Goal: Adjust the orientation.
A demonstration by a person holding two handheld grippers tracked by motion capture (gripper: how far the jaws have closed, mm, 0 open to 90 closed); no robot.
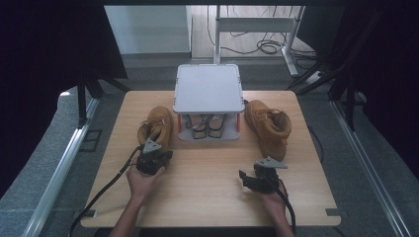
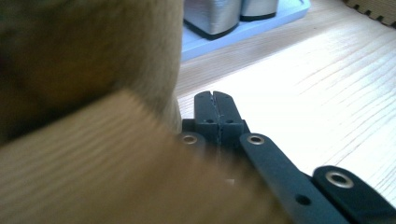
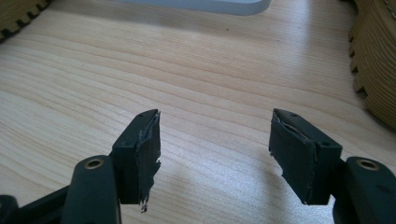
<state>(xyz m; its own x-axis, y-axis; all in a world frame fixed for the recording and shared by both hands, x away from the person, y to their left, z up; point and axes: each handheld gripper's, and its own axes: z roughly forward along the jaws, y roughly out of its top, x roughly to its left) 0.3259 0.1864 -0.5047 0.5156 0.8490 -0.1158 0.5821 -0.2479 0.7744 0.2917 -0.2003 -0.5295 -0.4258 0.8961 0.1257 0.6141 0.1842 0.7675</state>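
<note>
Two tan boots stand on the wooden table (image 1: pixel 207 197): the left boot (image 1: pixel 157 126) and the right boot (image 1: pixel 269 126). My left gripper (image 1: pixel 155 150) sits at the left boot's heel, low by the tabletop. In the left gripper view its jaws (image 2: pixel 215 100) are pressed together with nothing between them, and the blurred boot (image 2: pixel 84 56) is just to their left. My right gripper (image 1: pixel 249 178) rests near the table's front right, open and empty (image 3: pixel 215 135), with the right boot's ribbed sole (image 3: pixel 373 60) off to its right.
A grey two-tier rack (image 1: pixel 208 89) stands at the table's back centre, with a pair of shoes (image 1: pixel 207 126) on its lower shelf. Black curtains close in both sides. A desk frame and cables lie on the floor beyond.
</note>
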